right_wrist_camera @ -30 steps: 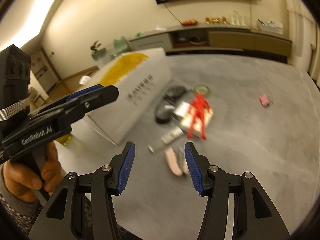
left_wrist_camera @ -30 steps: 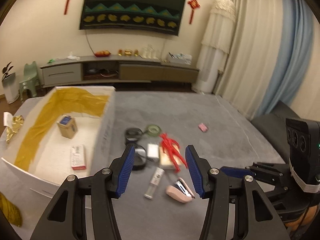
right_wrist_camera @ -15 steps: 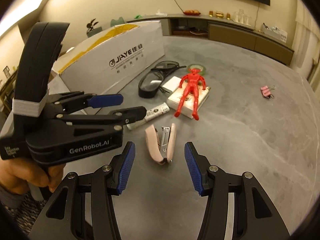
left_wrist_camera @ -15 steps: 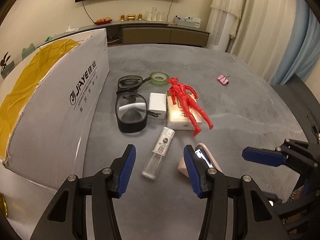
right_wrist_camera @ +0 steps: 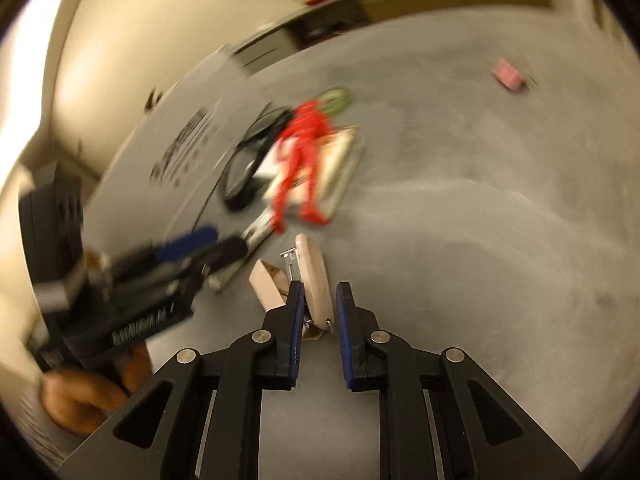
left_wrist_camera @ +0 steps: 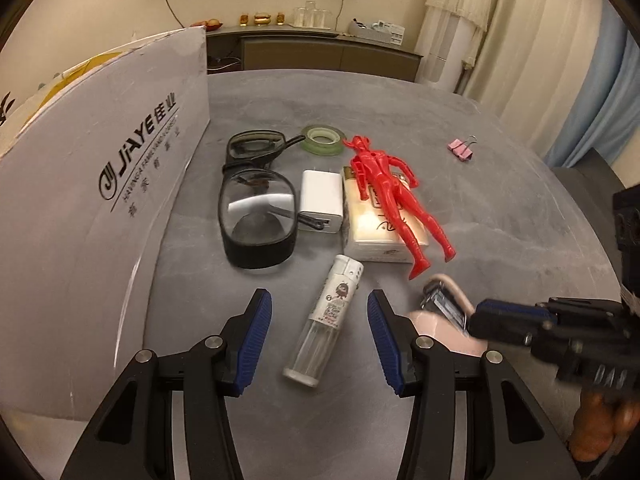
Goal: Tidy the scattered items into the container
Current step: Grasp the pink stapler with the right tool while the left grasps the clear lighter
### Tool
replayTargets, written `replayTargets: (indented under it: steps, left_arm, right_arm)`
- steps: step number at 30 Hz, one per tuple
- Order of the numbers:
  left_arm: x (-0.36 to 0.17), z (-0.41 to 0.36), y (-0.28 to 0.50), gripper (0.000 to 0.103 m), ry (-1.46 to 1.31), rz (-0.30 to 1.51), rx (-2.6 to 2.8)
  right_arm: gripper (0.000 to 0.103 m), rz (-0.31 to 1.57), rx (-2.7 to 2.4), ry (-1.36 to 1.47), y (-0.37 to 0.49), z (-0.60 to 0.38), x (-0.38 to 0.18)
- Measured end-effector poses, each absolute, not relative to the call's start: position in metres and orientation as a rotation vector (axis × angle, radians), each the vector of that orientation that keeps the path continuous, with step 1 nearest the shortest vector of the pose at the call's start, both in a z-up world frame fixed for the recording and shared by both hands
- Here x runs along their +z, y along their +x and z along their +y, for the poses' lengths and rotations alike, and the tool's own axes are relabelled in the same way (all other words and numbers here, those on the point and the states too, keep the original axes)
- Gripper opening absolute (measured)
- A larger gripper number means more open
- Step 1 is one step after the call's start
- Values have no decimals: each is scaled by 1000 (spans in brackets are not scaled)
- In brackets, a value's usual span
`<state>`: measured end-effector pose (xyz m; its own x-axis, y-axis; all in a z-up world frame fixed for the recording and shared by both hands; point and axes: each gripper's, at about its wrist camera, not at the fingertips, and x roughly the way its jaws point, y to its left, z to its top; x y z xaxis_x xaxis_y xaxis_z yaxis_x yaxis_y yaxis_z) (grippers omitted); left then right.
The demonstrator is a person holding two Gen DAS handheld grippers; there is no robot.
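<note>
Right gripper [right_wrist_camera: 317,312] now straddles stapler [right_wrist_camera: 314,280]; box [left_wrist_camera: 92,184] interior hidden.

Figure [left_wrist_camera: 394,196] atop flat box [left_wrist_camera: 380,220]; charger [left_wrist_camera: 322,196], goggles [left_wrist_camera: 256,216] leftward; container [left_wrist_camera: 92,208] farthest left.

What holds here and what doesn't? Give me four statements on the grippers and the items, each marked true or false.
1. The red figure lies on the flat white pack. True.
2. The left gripper is shut on the small bottle. False: it is open, with a finger on either side of the bottle.
3. The pink binder clip lies inside the cardboard box. False: it lies on the table, away from the box.
4. The pink stapler sits between the right gripper's fingers. True.
</note>
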<state>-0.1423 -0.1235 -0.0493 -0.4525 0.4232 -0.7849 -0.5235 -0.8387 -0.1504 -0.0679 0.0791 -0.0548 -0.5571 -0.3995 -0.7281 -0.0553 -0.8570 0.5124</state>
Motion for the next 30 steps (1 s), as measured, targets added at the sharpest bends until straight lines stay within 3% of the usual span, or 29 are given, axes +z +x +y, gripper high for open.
replayTargets:
  steps: [5, 7, 8, 9, 11, 13, 18, 21, 22, 23, 24, 26, 27, 30]
  left_arm:
    - [-50, -117, -138, 51, -1160, 186, 2254]
    - [-52, -113, -136, 51, -1151, 208, 2244]
    - [-54, -111, -135, 51, -1152, 219, 2240]
    - [-56, -109, -135, 51, -1155, 230, 2238]
    - [-60, -106, -136, 51, -1162, 243, 2236]
    - [-61, -105, -136, 51, -1150, 249, 2240]
    - [-62, -106, -138, 53, -1145, 214, 2246]
    - [-62, -103, -142, 53, -1143, 201, 2239]
    - [-62, -102, -141, 48, -1140, 215, 2248]
    - [-62, -100, -140, 28, -1131, 243, 2254]
    - [-62, -98, -138, 21, -1119, 283, 2256]
    - [-62, -97, -137, 21, -1114, 291, 2241]
    - [-61, -98, -137, 21, -1115, 283, 2230]
    - [-59, -98, -136, 20, -1110, 279, 2225]
  right_arm:
    - [17, -1168, -2382, 1350, -68, 120, -73]
    - [0, -1274, -2355, 1361, -67, 132, -82]
    - [0, -1284, -2364, 1362, -66, 134, -82]
    - [1, -1248, -2398, 1362, -67, 134, -79]
    - [15, -1074, -2534, 1369, -66, 126, -62]
    - [39, -906, -2654, 1333, -63, 113, -45]
    - [55, -601, -2745, 1242, -63, 69, -20]
    - [55, -414, -2753, 1302, -73, 51, -32]
    - [55, -359, -2769, 1339, -77, 46, -37]
    - [55, -324, -2785, 1367, -81, 44, -44]
    - [55, -301, -2792, 1378, -84, 43, -48]
    - [45, -293, -2795, 1365, -84, 43, -48]
    - [29, -318, -2779, 1370, -84, 47, -49]
    - [27, -410, -2750, 1382, -86, 58, -50]
